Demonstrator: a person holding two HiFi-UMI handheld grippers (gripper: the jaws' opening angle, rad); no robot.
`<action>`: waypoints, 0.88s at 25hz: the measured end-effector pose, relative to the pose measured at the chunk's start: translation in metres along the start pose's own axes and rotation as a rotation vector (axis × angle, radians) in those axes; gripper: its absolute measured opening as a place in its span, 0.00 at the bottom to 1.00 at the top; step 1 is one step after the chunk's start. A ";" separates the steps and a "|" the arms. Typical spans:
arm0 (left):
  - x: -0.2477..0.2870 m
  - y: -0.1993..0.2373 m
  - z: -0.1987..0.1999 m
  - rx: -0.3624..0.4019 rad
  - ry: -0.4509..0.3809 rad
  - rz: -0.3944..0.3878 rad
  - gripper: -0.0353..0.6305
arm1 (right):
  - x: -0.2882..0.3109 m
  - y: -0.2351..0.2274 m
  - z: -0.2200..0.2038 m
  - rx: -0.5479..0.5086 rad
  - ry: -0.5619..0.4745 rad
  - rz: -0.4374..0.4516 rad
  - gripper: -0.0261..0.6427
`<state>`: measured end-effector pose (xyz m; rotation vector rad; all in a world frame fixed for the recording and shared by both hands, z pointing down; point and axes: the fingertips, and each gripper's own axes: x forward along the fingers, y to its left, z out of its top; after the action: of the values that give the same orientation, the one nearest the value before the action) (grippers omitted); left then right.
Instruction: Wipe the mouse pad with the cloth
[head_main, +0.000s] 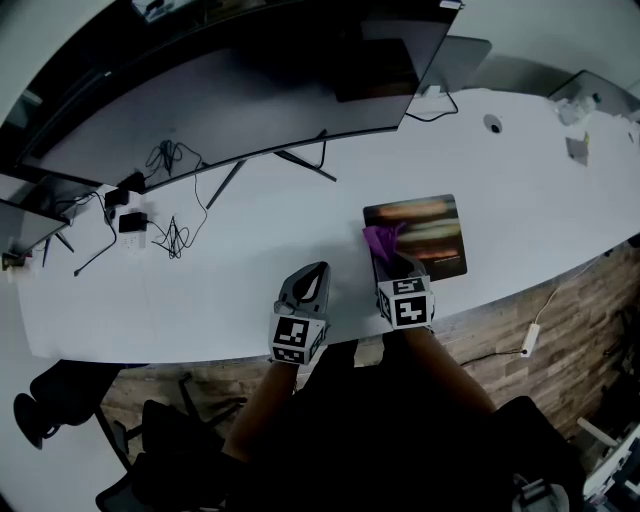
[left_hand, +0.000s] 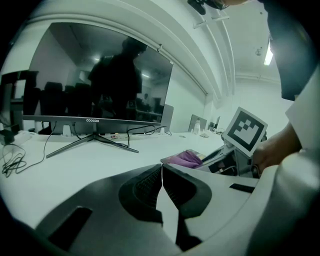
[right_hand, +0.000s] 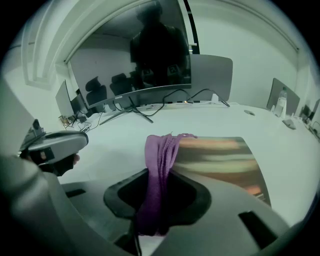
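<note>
- Left gripper (left_hand: 161, 170): at the near edge of the tabletop (head_main: 250, 250), well left of the pad. Its jaws are pressed together with nothing between them.
- Right gripper (right_hand: 157, 175): just beside the left one, over the near left corner of the pad. Its jaws are clamped on a gathered fold of the cloth.
- Cloth (right_hand: 159, 160): purple and bunched, rising out of the right jaws with its free end draped onto the pad's near left corner.
  - Handling, by my judgement: soft, limp and very light. It will crumple rather than push flat, so it should be held deep in the bunch with a loose tail left to drag.
- Mouse pad (right_hand: 220, 160): a dark rectangle with a streaky printed face, lying flat on the tabletop near its front edge, to the right of the monitor's stand.
  - Handling, by my judgement: thin, bendable and light. It is likely to slide or ruck under a hard stroke, and the idle left jaws could pin an edge.
- Cables (head_main: 170, 235): a loose tangle with a plug block, well left of the pad.
- Monitor (left_hand: 95, 75): wide, dark and switched off, on splayed legs at the back of the tabletop.
- Containers: none near the pad. A small bottle-like thing (right_hand: 281, 100) stands far off to the right, too small to tell what it holds.
</note>
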<state>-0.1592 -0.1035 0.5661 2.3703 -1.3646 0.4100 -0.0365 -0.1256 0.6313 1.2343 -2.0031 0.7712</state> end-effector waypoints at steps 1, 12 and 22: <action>0.000 0.000 0.000 0.002 0.002 -0.002 0.09 | 0.000 -0.002 0.000 0.001 -0.001 -0.004 0.21; 0.017 -0.018 0.001 0.018 0.019 -0.034 0.09 | -0.009 -0.035 -0.004 0.001 0.004 -0.049 0.21; 0.035 -0.036 0.002 0.023 0.041 -0.050 0.09 | -0.016 -0.066 -0.008 -0.012 0.031 -0.066 0.22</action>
<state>-0.1101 -0.1144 0.5734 2.3958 -1.2859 0.4598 0.0308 -0.1363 0.6332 1.2678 -1.9298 0.7404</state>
